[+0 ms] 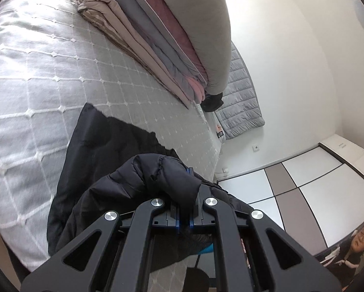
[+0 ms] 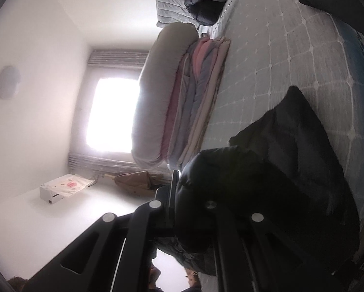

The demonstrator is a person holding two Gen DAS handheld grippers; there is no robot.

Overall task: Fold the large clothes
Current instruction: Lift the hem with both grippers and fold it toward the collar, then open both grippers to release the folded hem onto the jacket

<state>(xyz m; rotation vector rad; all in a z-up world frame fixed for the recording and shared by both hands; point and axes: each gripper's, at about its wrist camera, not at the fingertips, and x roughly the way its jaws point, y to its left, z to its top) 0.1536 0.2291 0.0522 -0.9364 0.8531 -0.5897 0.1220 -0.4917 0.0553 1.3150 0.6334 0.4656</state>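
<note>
A black puffer jacket (image 1: 104,150) lies partly on the grey quilted bed (image 1: 48,73) and hangs off its edge. My left gripper (image 1: 185,194) is shut on a bunched fold of the black jacket, which drapes over the fingers and hides their tips. In the right wrist view, rolled sideways, the same black jacket (image 2: 291,146) spreads over the bed (image 2: 291,56). My right gripper (image 2: 182,194) is shut on a padded fold of it; the cloth covers the right finger.
A stack of folded quilts and pillows (image 1: 162,31) lies along the bed's far side by the wall. Another dark puffer garment (image 2: 206,2) sits at the bed's corner. A wardrobe (image 1: 303,182) stands beyond the bed. A bright window (image 2: 113,114) glares.
</note>
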